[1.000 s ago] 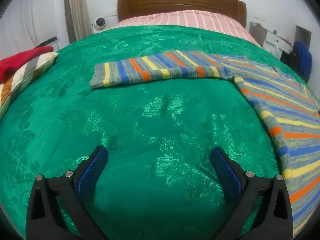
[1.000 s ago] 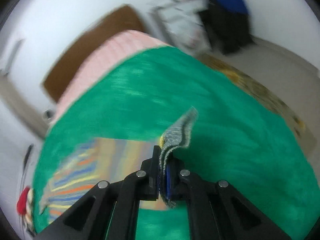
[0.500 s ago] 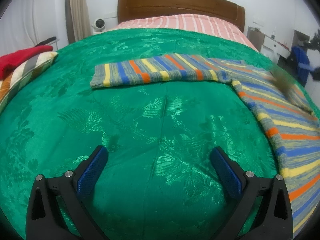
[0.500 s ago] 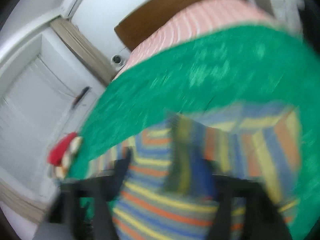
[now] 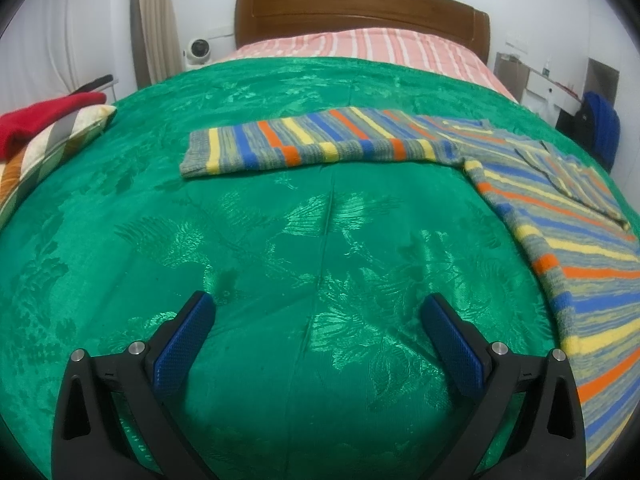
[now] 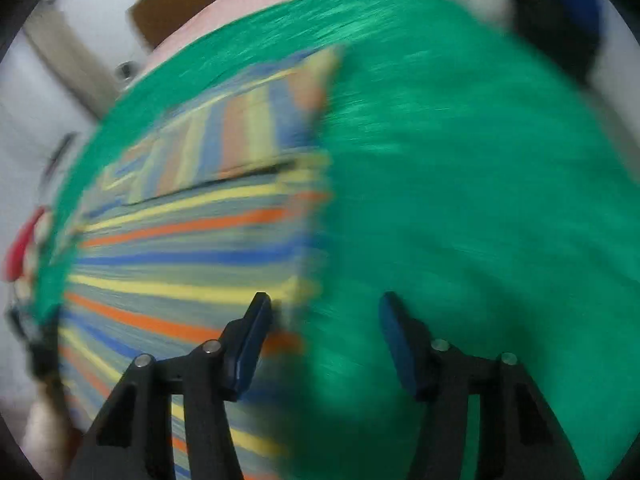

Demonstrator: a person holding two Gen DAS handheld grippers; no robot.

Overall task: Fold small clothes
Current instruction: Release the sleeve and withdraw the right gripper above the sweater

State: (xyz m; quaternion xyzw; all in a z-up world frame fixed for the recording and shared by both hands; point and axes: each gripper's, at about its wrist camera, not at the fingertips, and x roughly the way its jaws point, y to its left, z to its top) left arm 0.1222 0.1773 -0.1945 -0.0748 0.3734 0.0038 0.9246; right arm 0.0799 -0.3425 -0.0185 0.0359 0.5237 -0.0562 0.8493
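Note:
A striped knit sweater (image 5: 560,216) in grey, blue, yellow and orange lies flat on the green bedspread (image 5: 280,240). One sleeve (image 5: 312,144) stretches out to the left; the other sleeve is folded over the body (image 6: 224,136). My left gripper (image 5: 318,330) is open and empty, low over bare bedspread, well short of the outstretched sleeve. My right gripper (image 6: 326,332) is open and empty over the sweater's right edge (image 6: 316,240); this view is motion-blurred.
A wooden headboard (image 5: 360,8) and pink striped sheet (image 5: 360,44) are at the far end. A checked pillow with a red cloth (image 5: 44,120) lies at the left edge. A white camera (image 5: 198,50), white furniture and a blue bag (image 5: 600,128) stand beside the bed.
My right gripper carried the sleeve end over the sweater body, let it go and opened. It has swung back to the sweater's right edge. My left gripper stayed put.

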